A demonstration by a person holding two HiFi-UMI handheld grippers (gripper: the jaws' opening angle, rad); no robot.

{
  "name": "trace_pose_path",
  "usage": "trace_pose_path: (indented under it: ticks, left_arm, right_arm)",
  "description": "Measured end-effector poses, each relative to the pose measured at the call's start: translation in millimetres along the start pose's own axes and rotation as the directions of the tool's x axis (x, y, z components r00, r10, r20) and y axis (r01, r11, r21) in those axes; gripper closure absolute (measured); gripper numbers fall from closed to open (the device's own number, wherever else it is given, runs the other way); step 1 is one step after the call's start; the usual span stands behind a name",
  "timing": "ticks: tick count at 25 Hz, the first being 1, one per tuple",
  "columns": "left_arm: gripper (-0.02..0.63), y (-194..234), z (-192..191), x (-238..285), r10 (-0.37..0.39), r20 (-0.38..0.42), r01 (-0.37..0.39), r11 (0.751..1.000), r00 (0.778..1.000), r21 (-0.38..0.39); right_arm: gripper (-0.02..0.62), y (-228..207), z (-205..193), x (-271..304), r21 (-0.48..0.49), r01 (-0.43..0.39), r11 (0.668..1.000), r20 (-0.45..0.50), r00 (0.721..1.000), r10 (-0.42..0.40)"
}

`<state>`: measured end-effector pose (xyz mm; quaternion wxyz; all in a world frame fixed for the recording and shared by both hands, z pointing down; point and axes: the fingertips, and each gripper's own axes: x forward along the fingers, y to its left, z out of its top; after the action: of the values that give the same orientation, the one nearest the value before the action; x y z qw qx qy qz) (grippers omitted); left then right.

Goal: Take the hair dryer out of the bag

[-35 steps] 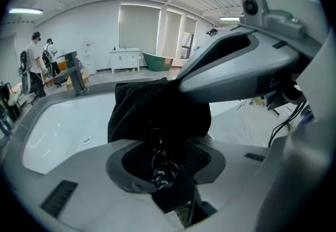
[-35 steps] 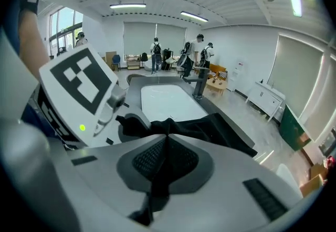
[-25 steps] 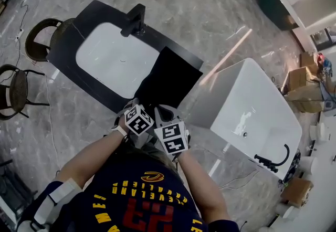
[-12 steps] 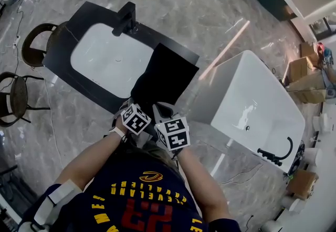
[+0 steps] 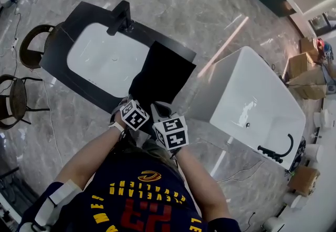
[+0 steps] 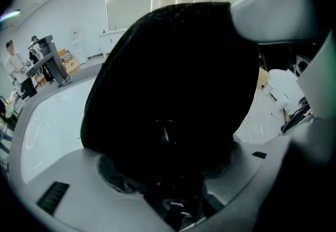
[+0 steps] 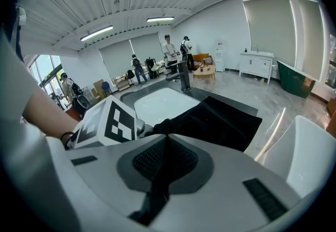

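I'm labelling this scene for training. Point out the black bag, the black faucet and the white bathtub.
The black fabric bag [image 5: 165, 68]: head view, middle of its flat panel.
The black metal faucet [image 5: 119, 17]: head view, on its body.
The white rectangular bathtub [image 5: 269, 102]: head view, bare inner floor.

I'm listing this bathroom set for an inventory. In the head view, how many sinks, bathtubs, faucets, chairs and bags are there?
sink: 1
bathtub: 1
faucets: 2
chairs: 2
bag: 1
total: 7
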<state>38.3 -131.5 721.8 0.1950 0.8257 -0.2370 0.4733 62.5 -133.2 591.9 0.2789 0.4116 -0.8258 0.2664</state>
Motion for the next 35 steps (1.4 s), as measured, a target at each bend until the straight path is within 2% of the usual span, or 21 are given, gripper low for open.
trace_pose_path:
  ticks: [5,10,14,17,23,35]
  left_arm:
    - [0.369,0.7,2.8,-0.1,-0.001,0.005,0.001,1.0,1.0,-0.005]
    - [0.385,4.6,9.7,-12.7,0.003,0.067,-0.001,0.999,0.998,-0.035]
    - [0.387,0.2,4.8,-19.0,-0.007,0.054,0.007,1.0,0.999,-0.015]
    - [0.387,-6.3,0.2,-26.8,-0.015,0.066,0.016,0.999,0.998,-0.028]
    - [0.388,-18.1,-21.7,-42.6,-0.018,0.07,0.019,1.0,0.997,-0.014]
    - [0.39,-33.6,-70.4,-86.1,-0.091,0.121,0.087,0.995,0.988,0.04]
  right_arm:
    - [0.58,-3.6,0.4,-1.5,0.012,-0.001,1.0,0.006,1.0,0.001]
    - [0.58,-5.5,-0.7,-2.7,0.007,0.006,1.0,0.008,1.0,-0.006]
    - [0.58,-5.3,-4.6,-1.5,0.002,0.015,1.0,-0.001,1.0,-0.015]
    - [0.58,-5.3,-5.7,-1.1,-0.01,0.021,1.0,-0.004,1.0,-0.021]
    - [0.58,-2.8,-8.1,0.1,-0.013,0.026,1.0,-0.012,1.0,-0.026]
    - [0.58,-2.5,-13.2,2.5,-0.015,0.037,0.999,-0.032,0.999,-0.038]
